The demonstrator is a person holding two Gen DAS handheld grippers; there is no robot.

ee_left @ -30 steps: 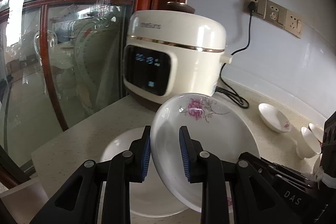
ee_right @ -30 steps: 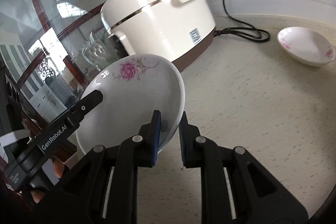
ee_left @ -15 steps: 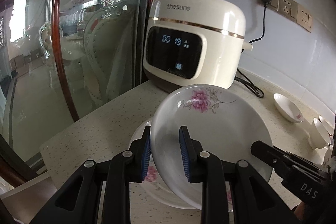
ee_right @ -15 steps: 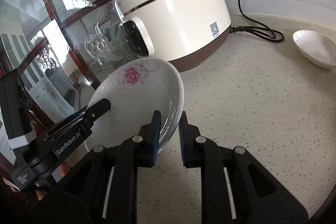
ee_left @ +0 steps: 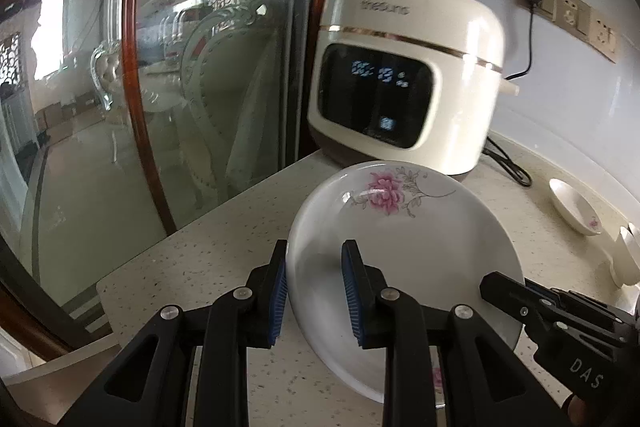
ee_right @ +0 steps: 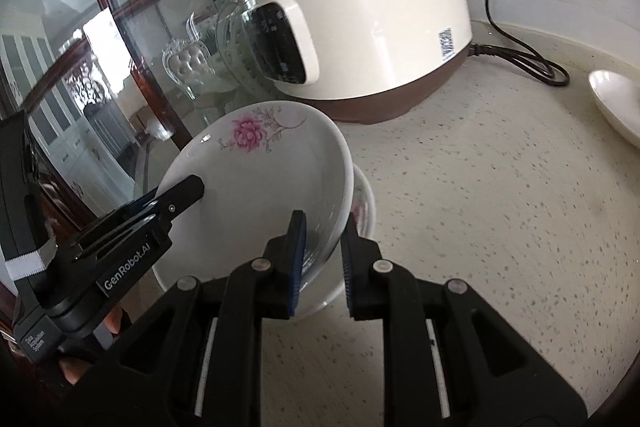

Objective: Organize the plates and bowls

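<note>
L+R grippers [ee_left: 314,291] [ee_right: 322,259] pinching floral plate [ee_left: 404,239]

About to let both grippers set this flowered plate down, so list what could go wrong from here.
1. The flowered plate is tilted, pinched only at its rim by the left gripper and right gripper; uneven release could drop it.
2. A second plate lies just beneath; a hard landing might chip both.
3. The rice cooker and its cord sit close behind; pushing forward could bump them.
</note>
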